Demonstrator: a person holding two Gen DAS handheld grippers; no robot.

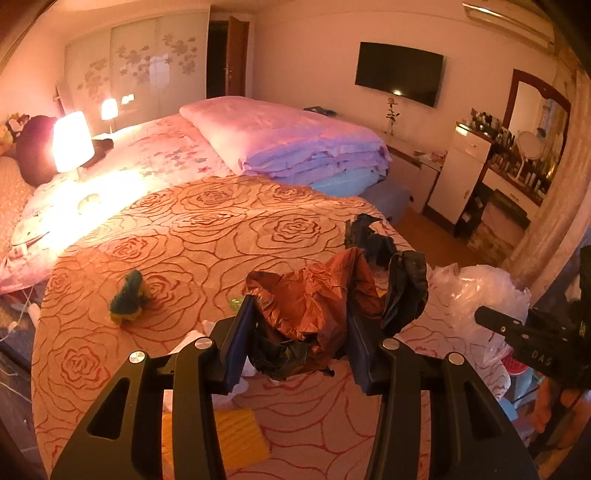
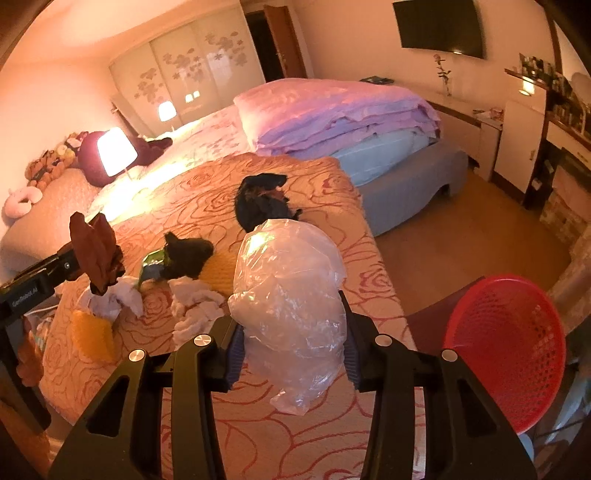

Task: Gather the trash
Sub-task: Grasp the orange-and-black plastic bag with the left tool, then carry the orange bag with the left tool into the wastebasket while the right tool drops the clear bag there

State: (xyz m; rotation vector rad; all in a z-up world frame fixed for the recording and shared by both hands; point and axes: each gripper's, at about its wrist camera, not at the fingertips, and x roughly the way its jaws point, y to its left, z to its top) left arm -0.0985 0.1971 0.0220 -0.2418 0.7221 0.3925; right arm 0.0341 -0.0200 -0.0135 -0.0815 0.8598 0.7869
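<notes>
Trash lies scattered on the rose-patterned bedspread (image 2: 207,199), and two pieces are off the bed in the grippers.

Left gripper (image 1: 301,321): jaws clenched on a crumpled brown-red plastic bag (image 1: 314,299), held above the bedspread; black plastic hangs at the bag's lower edge. From the right wrist view the same bag (image 2: 96,251) sticks up out of the left gripper (image 2: 79,264), above the near-left part of the bed.

Right gripper (image 2: 293,343): jaws grasping a crumpled clear plastic bag (image 2: 291,306), which bulges above them and hangs below. It is held over the bed's near-right edge.

Red mesh basket (image 2: 506,350): beside the bed on the right, near the right gripper, apart from the clear bag.

On the bedspread:
- black crumpled bag (image 2: 264,205), mid-bed
- smaller black piece (image 2: 188,254) touching a green wrapper (image 2: 153,264)
- white crumpled tissues (image 2: 194,306), near edge
- yellow corrugated piece (image 2: 92,332), near-left
- green-and-yellow crumpled item (image 1: 129,297), seen only in the left wrist view

Background: folded pink quilt (image 2: 332,114), lit lamp (image 2: 116,151), wall television (image 2: 439,27).
</notes>
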